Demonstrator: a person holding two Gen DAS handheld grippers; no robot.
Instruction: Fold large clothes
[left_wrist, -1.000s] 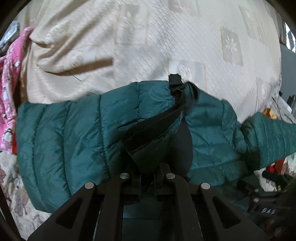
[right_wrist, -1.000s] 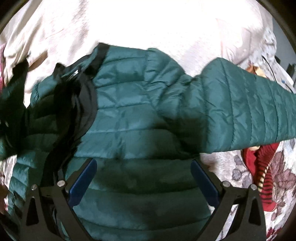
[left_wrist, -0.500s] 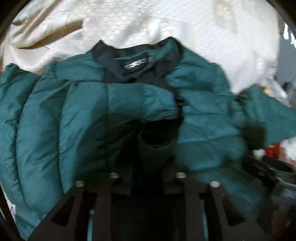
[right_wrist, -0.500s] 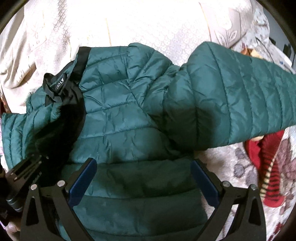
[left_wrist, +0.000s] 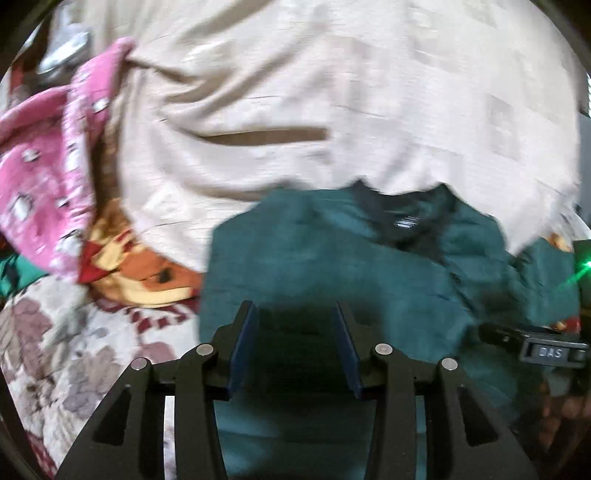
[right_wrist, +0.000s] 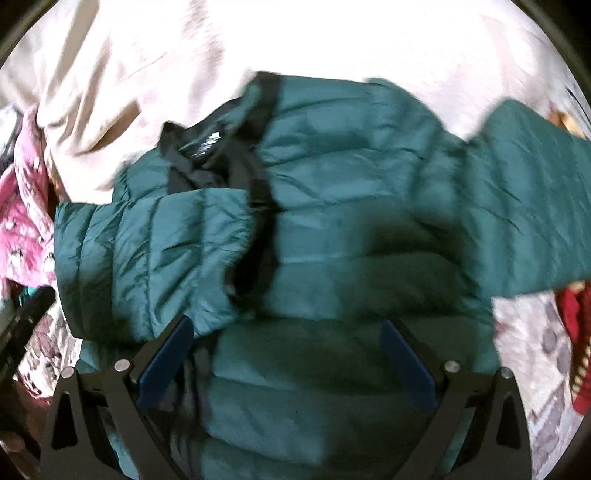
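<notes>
The landmark is the dark teal quilted puffer jacket (right_wrist: 332, 229), which lies spread on a cream embossed bedspread (right_wrist: 332, 40).

In the right wrist view, left of the jacket, a pink printed garment (right_wrist: 22, 206) is bunched just beside the end of the jacket's left-hand sleeve (right_wrist: 147, 258). That sleeve is folded in across the chest, and its cuff reaches the black placket below the black collar (right_wrist: 207, 147). Beyond the collar the bedspread runs bare to the top edge, the widest free room. To the right, the jacket's other sleeve (right_wrist: 535, 206) sticks straight out, unfolded, to the picture's edge. Below it lies a floral-patterned coverlet (right_wrist: 532, 332) with a red striped knit (right_wrist: 576, 332) at its margin.

The right gripper (right_wrist: 288, 354) hangs over the jacket's lower body with its blue-padded jaws spread wide, nothing between them.

In the blurred left wrist view, the pink garment (left_wrist: 48, 177) and an orange-and-yellow print cloth (left_wrist: 140, 273) lie left of the jacket's edge (left_wrist: 332, 266). The left gripper (left_wrist: 293, 350) is over the jacket's lower left part, its jaws opening, empty.
</notes>
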